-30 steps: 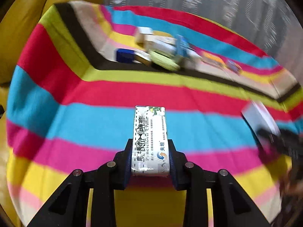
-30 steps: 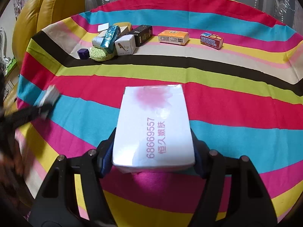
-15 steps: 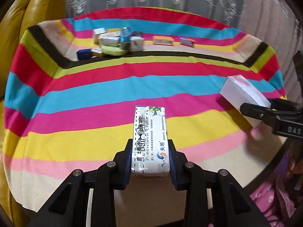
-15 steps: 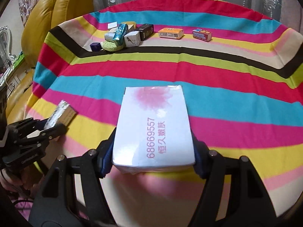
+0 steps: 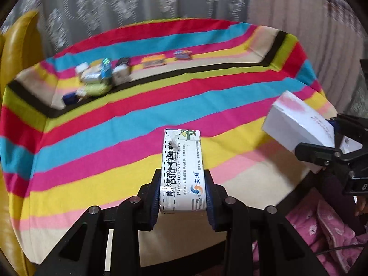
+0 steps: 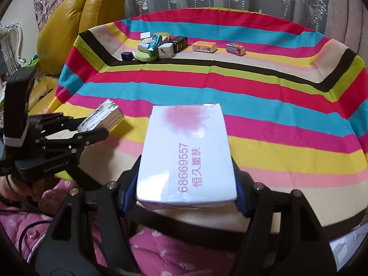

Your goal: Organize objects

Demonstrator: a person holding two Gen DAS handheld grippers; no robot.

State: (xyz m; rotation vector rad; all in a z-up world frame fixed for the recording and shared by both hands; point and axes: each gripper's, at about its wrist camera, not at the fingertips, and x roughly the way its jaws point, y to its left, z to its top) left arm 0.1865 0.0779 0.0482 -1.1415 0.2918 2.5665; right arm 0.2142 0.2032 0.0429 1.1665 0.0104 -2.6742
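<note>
Both grippers are loaded: the left gripper (image 5: 182,185) is clamped on a narrow cream carton (image 5: 181,168), and the right gripper (image 6: 186,184) is clamped across a wide white box (image 6: 187,154) with a pink blot and pink print on its top.

What has just changed is where they are. A second ago each box hung over the middle stripes of the striped tablecloth (image 6: 264,87), close to the cluster of small boxes (image 6: 158,46); now both grippers have drawn back to the near edge, and the person's pink quilted clothing (image 6: 76,207) shows below them. Neither grip has altered — both boxes sit between the pads exactly as before. I judge that these two are being carried off the table, away from the unsorted pile, towards wherever they are meant to go; that place is in neither picture.

Each view gives what the other lacks. The right wrist camera is sharp: it shows the cluster, an orange box (image 6: 204,46) and a red-and-blue box (image 6: 235,48) in a row along the far beige stripe, plus the left gripper from the side with its carton tilted — and yellow armchairs (image 6: 80,20) beyond. The left wrist camera is blurred, but shows the white box's side face and the table's right-hand corner.
</note>
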